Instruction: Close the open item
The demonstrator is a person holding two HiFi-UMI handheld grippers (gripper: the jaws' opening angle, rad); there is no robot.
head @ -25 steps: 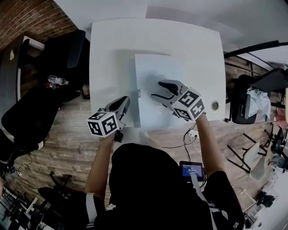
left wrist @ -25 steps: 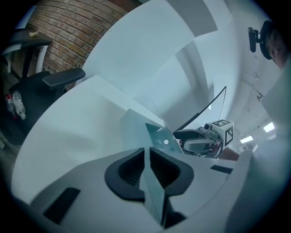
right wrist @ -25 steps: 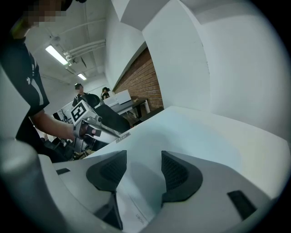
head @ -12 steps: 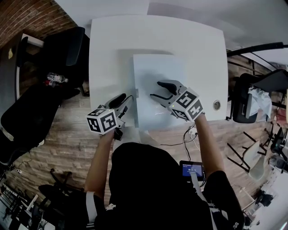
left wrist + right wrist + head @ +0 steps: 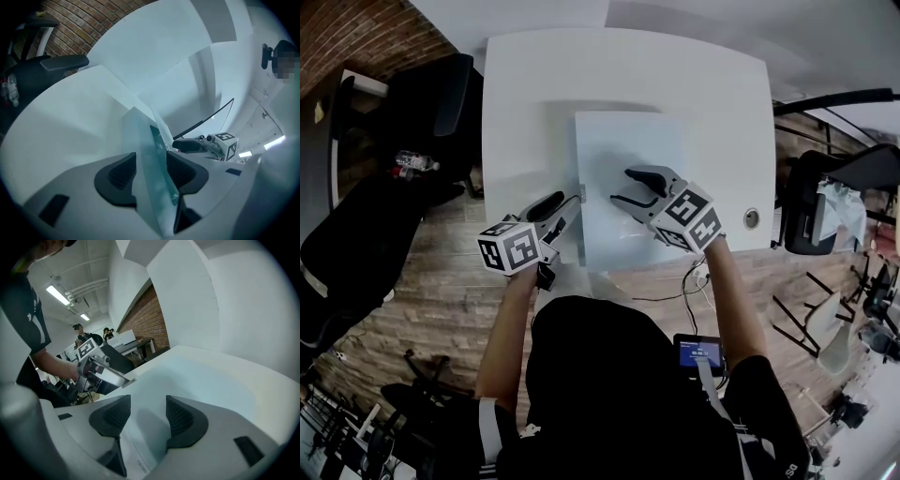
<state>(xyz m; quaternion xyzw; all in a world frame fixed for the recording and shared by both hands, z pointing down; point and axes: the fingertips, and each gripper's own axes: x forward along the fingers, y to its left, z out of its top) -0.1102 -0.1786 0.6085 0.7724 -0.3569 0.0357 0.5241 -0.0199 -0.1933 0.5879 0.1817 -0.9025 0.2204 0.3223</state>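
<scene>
A flat pale-blue case (image 5: 628, 155) lies on the white table (image 5: 525, 94) with its lid down. My left gripper (image 5: 560, 212) is at the case's left edge, by a small metal latch (image 5: 583, 195). Its jaws have just been opening and now stand open, and the case's thin edge (image 5: 146, 140) rises between the pads (image 5: 123, 171) with gaps on both sides. My right gripper (image 5: 620, 186) hovers over the middle of the lid (image 5: 187, 376), open, with nothing between its fingers (image 5: 180, 416).
Black office chairs stand left of the table (image 5: 441, 94) and right of it (image 5: 825, 197). A water bottle (image 5: 411, 167) lies on a seat at the left. A round grommet (image 5: 751, 218) sits in the table's right front corner. Cables (image 5: 675, 292) hang below the front edge.
The left gripper's jaws have gone from shut to open at the case's left edge. The right gripper has stayed where it was over the lid.
</scene>
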